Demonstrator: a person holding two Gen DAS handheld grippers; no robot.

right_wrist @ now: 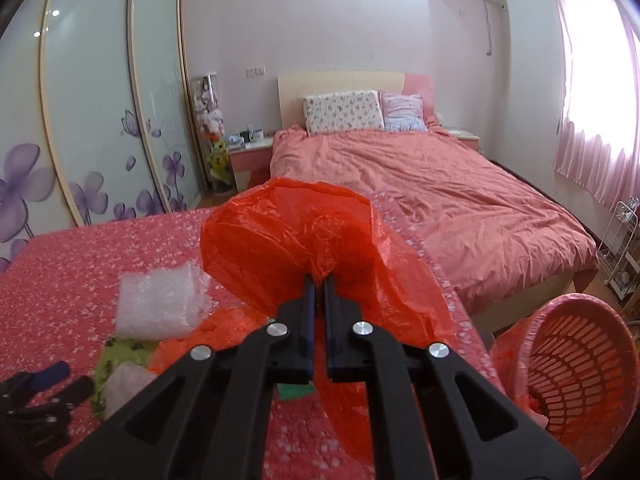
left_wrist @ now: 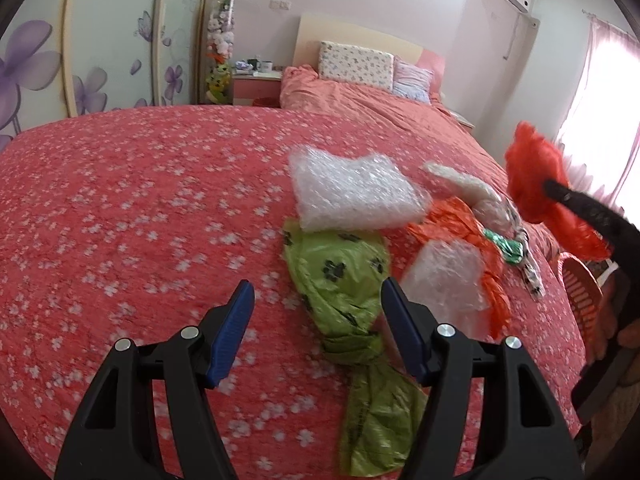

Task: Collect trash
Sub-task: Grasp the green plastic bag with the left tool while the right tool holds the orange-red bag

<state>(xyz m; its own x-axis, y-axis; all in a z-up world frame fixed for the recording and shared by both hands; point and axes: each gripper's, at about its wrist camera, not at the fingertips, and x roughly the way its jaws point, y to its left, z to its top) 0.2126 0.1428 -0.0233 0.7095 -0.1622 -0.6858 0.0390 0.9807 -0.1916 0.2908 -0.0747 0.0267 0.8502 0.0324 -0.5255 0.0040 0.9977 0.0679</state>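
Observation:
My right gripper (right_wrist: 319, 280) is shut on a crumpled red plastic bag (right_wrist: 288, 240), held in the air over the flowered red cover (right_wrist: 80, 264). The left wrist view shows that bag (left_wrist: 536, 168) at the right, with the right gripper (left_wrist: 556, 192) clamped on it. My left gripper (left_wrist: 316, 312) is open just above a green paw-print bag (left_wrist: 340, 276), whose knotted part lies between the fingers untouched. Beyond it lie a large bubble wrap sheet (left_wrist: 352, 192), an orange bag (left_wrist: 460, 220), a smaller bubble wrap piece (left_wrist: 444, 276), a white wrapper (left_wrist: 468, 188) and a green foil wrapper (left_wrist: 506, 248).
A pink slatted basket (right_wrist: 580, 368) lined with red plastic stands at the right, beside the covered surface's edge. Behind is a bed with a pink duvet (right_wrist: 440, 200), a nightstand (right_wrist: 252, 156), sliding wardrobe doors (right_wrist: 100, 120) and a wire rack (right_wrist: 620, 248) by the curtain.

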